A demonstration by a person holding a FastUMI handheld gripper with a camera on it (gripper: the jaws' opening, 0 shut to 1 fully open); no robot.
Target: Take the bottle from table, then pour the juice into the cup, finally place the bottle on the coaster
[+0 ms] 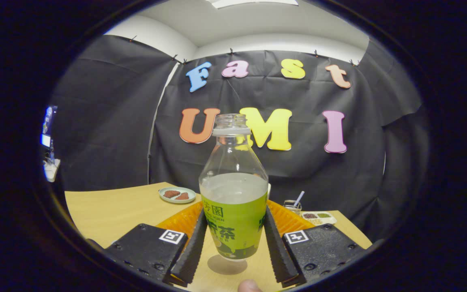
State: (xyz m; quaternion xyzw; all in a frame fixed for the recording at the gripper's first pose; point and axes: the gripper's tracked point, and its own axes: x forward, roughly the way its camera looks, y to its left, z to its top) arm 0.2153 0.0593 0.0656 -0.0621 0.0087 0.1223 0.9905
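A clear uncapped bottle [233, 194] with a green label and pale juice up to its shoulder stands upright between my fingers. My gripper [234, 219] is shut on the bottle, both fingers [195, 243] pressing on the label's sides. The bottle hangs a little above the wooden table [112, 211], with its shadow on the wood right beneath it. An orange ribbed mat [181, 221] lies just beyond the fingers, behind the bottle on both sides. A sliver of a white cup [269, 190] peeks out behind the bottle's right shoulder; the bottle hides the rest of it.
A small plate [177, 195] with reddish-brown pieces sits at the table's far left. Beyond the right finger stand a small glass [292, 206] with a stick in it and a white divided dish [318, 218]. A person's fingertip [249, 286] shows at the near edge.
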